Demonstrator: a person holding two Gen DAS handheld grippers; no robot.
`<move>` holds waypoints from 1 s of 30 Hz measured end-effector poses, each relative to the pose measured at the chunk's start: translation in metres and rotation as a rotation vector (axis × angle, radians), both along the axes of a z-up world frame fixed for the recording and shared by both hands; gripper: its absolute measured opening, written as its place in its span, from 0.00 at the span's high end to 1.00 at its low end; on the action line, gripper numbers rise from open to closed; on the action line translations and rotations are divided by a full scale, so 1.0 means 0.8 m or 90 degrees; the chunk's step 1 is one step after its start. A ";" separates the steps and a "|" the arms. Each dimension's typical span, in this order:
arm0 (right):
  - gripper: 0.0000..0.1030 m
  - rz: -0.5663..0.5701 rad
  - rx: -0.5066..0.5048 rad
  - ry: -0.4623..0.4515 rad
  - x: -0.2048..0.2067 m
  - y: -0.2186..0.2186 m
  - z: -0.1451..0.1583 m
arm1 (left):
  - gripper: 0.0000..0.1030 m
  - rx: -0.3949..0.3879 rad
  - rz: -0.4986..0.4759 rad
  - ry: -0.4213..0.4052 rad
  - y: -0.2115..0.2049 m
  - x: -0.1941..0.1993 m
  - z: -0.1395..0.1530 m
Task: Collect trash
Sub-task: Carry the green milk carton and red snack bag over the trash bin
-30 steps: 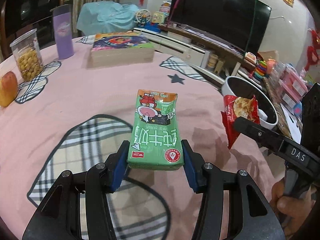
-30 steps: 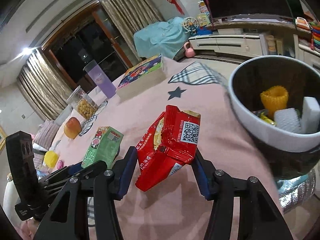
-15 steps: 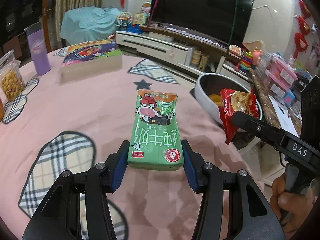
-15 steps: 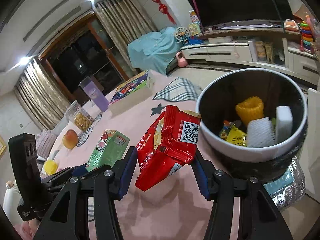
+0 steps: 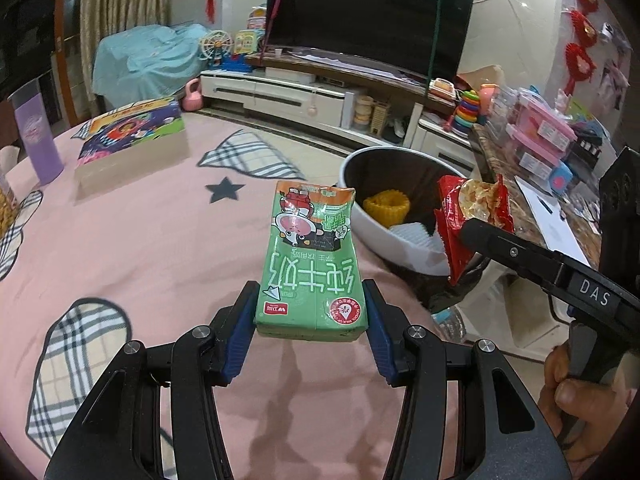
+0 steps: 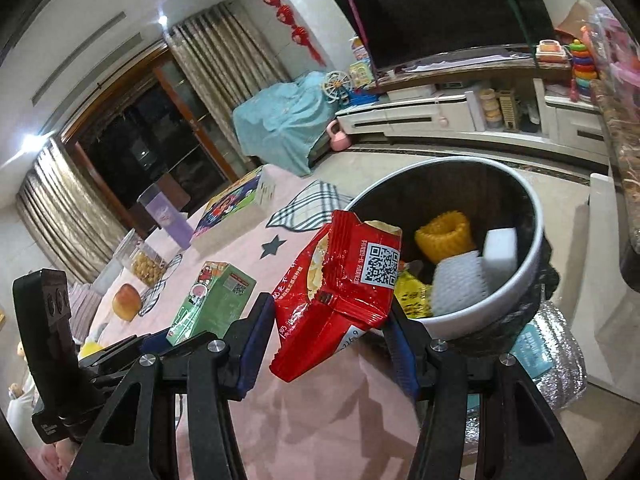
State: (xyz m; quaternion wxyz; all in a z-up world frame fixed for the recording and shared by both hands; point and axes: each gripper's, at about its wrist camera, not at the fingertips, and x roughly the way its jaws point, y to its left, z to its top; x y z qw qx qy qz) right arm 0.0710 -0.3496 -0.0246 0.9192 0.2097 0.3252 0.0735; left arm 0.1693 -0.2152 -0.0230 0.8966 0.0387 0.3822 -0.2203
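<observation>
My left gripper [image 5: 310, 314] is shut on a green milk carton [image 5: 312, 256] and holds it above the pink tablecloth near the table's edge. My right gripper [image 6: 326, 330] is shut on a red snack wrapper [image 6: 340, 280] and holds it at the near rim of a white trash bin [image 6: 524, 268] with a black liner. The bin [image 5: 384, 236] holds a yellow foam net [image 6: 444, 236], white foam pieces and a yellow wrapper. The wrapper [image 5: 468, 216] and right gripper also show in the left wrist view. The carton [image 6: 208, 300] shows in the right wrist view.
On the table behind are a boxed book [image 5: 132, 140], a purple cup [image 5: 34, 132], a snack jar [image 6: 146, 266] and an orange fruit [image 6: 126, 302]. A TV stand [image 5: 320, 92] and a toy shelf [image 5: 540, 140] stand beyond the bin. A silver bag [image 6: 560, 360] lies beside the bin.
Both grippers have moved toward the bin with their loads. The bin now looks larger and nearer in both views, and the wrapper has reached its rim.
</observation>
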 end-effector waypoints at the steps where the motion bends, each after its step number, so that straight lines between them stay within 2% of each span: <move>1: 0.46 -0.003 0.000 0.000 0.000 -0.003 0.001 | 0.51 0.001 -0.003 -0.001 -0.004 0.001 0.001; 30: 0.46 -0.049 -0.001 0.004 0.006 -0.072 0.002 | 0.51 0.016 -0.049 -0.006 -0.078 0.016 0.009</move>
